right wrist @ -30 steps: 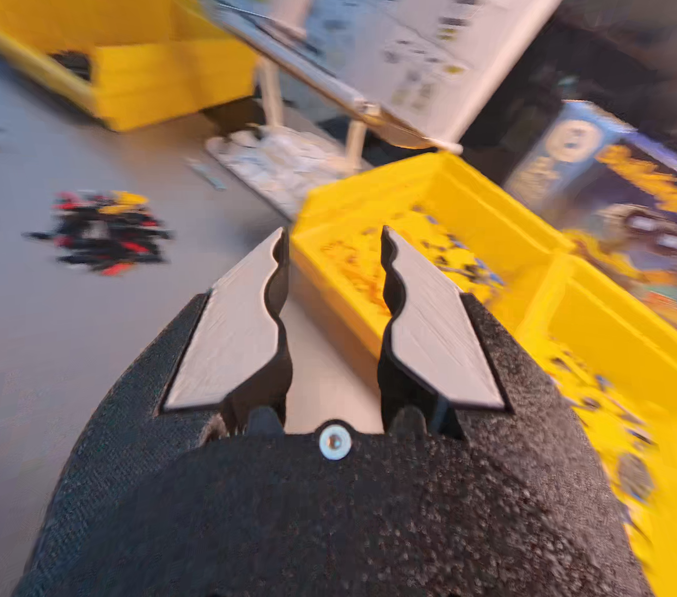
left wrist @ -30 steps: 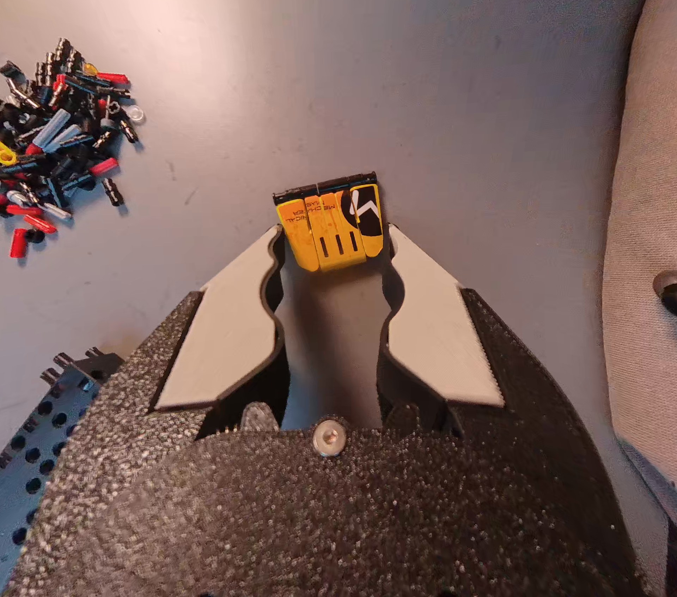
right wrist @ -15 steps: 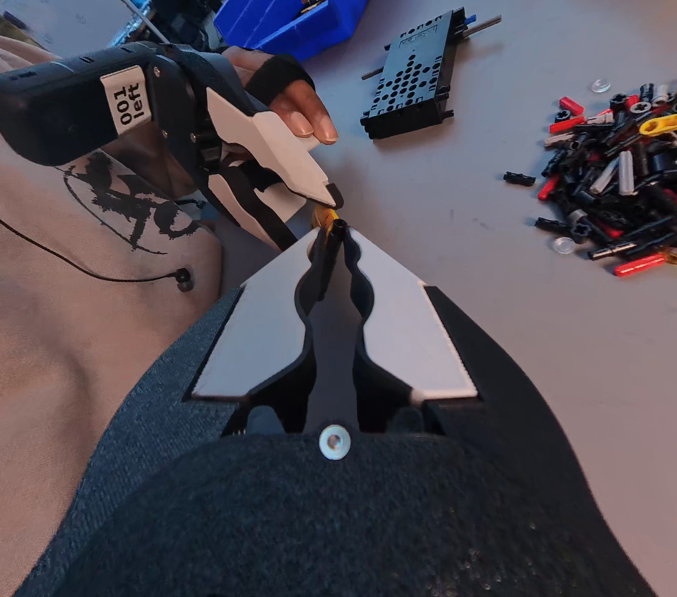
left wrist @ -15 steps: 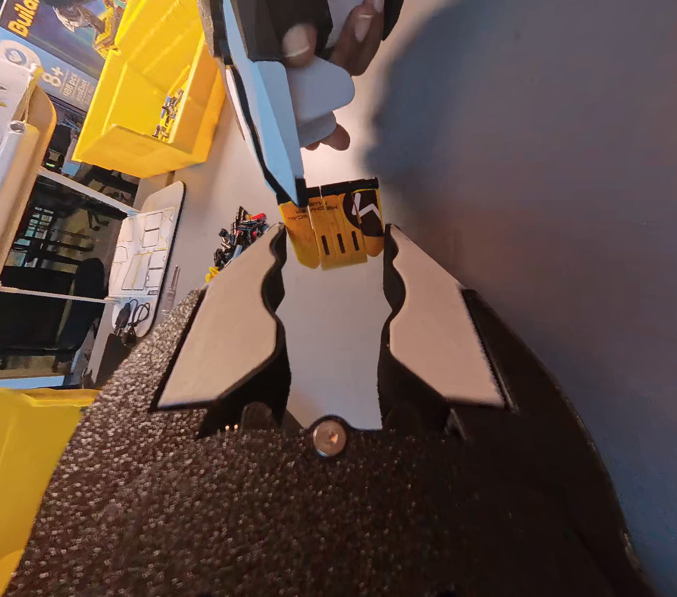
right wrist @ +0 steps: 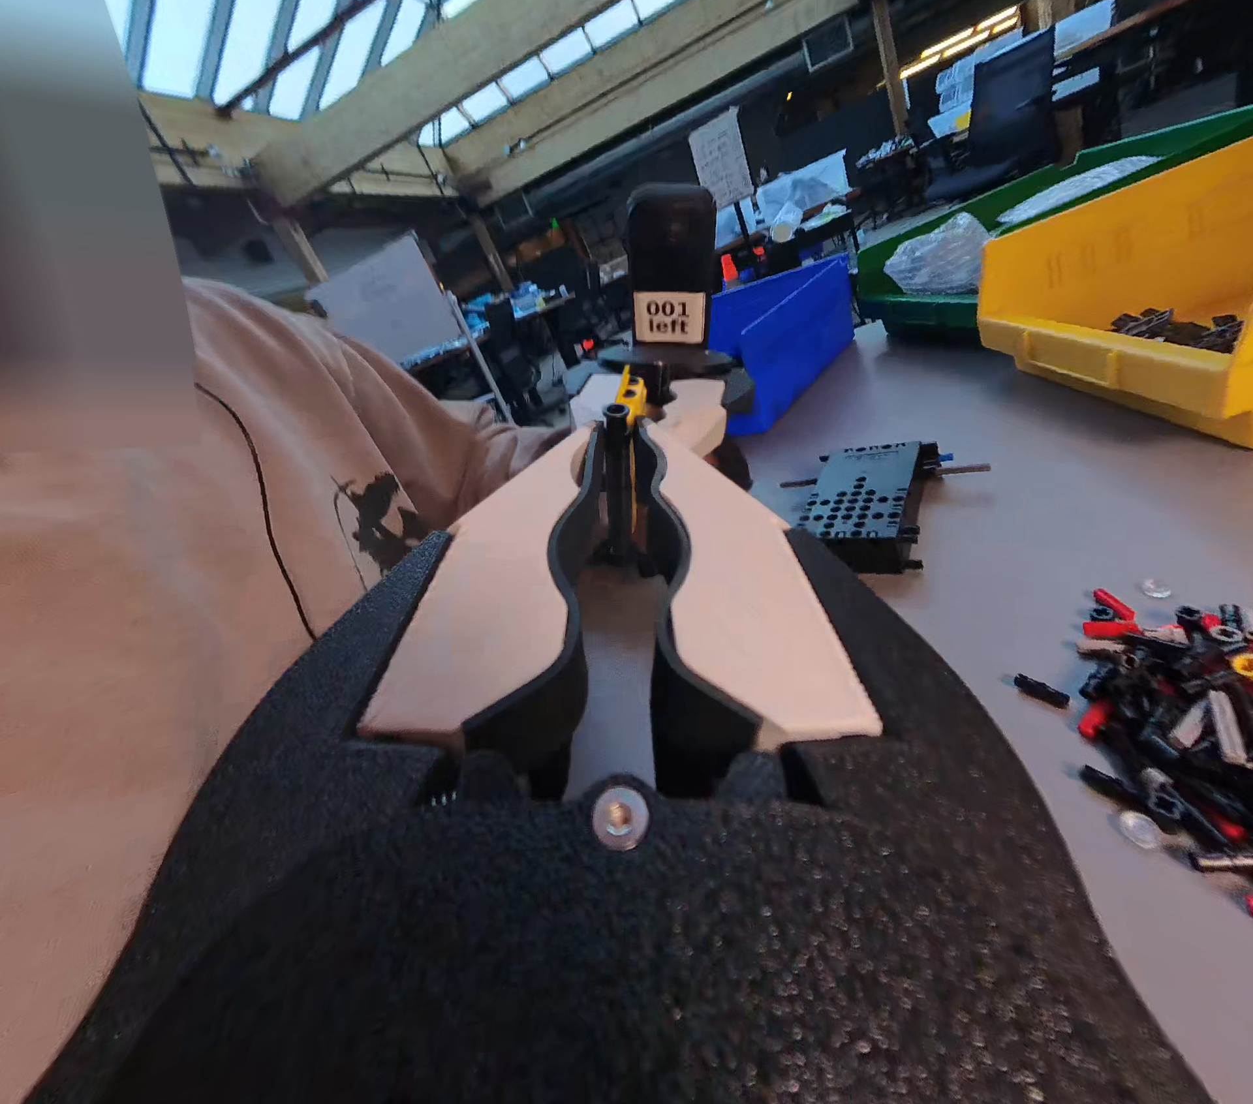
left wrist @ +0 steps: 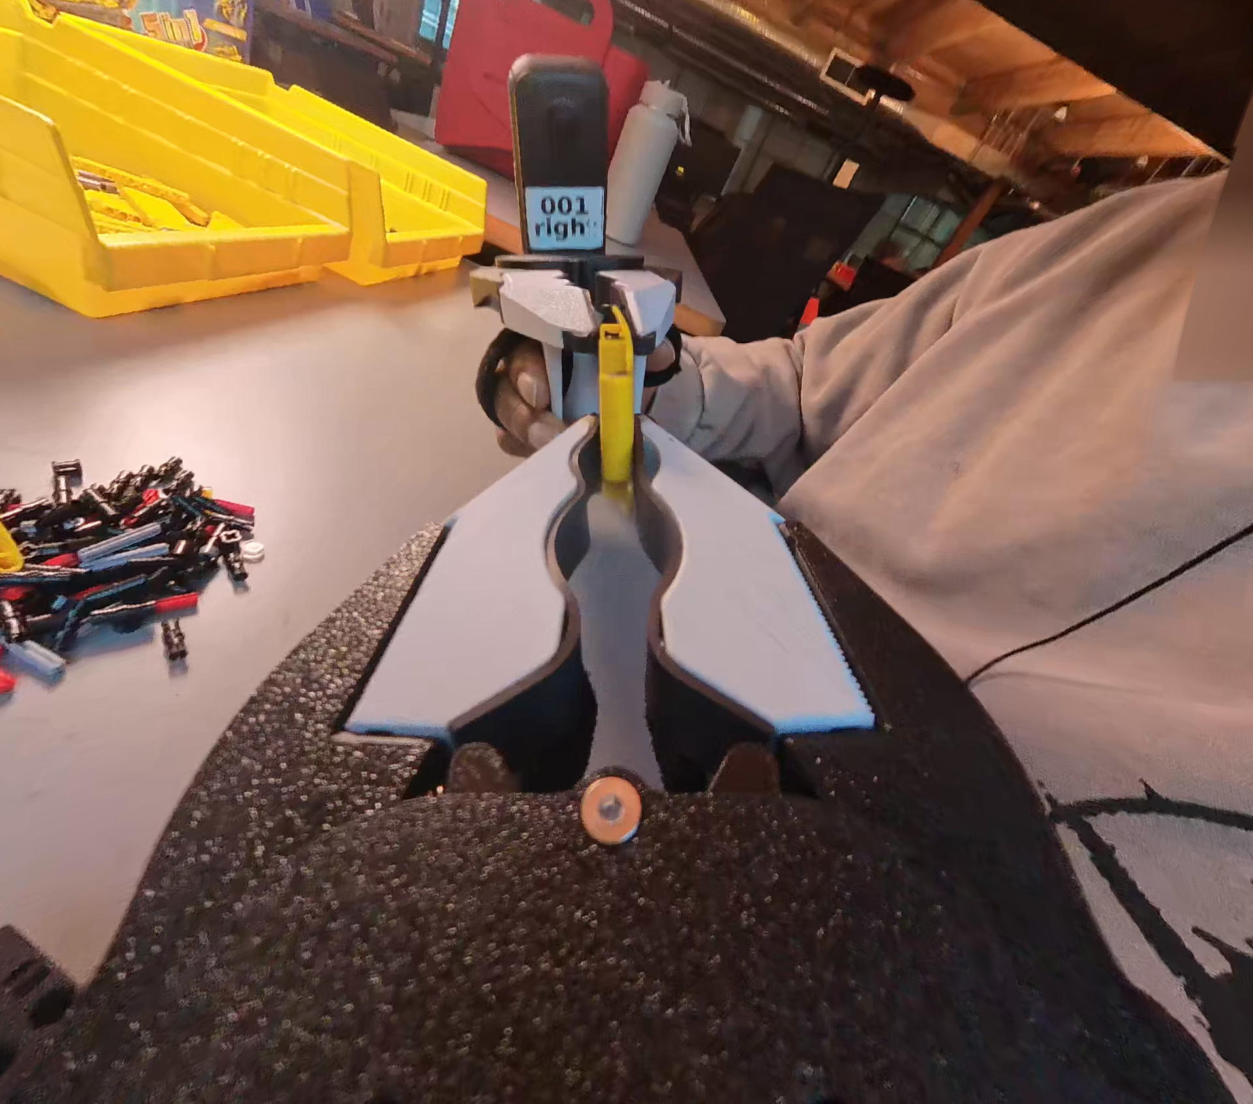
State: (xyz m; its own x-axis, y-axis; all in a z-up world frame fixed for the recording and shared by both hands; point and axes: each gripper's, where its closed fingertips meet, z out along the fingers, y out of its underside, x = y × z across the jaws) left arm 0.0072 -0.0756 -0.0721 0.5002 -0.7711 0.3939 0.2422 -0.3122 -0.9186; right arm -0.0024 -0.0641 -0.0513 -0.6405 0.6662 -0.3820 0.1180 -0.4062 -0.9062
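The left tool is closed on a yellow panel and the right tool is closed on the black strip along the panel's far edge, so both tools grip 1 part held in the air above the counter. Judged from this, the part is lifted with both grips set; any fitting or placing is not shown. Room is tight on the torso side; the pin pile, black plate and yellow bins lie apart, with bare counter between.

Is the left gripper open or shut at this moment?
Shut. The left gripper has its fingers closed on the yellow piece, held above the table.
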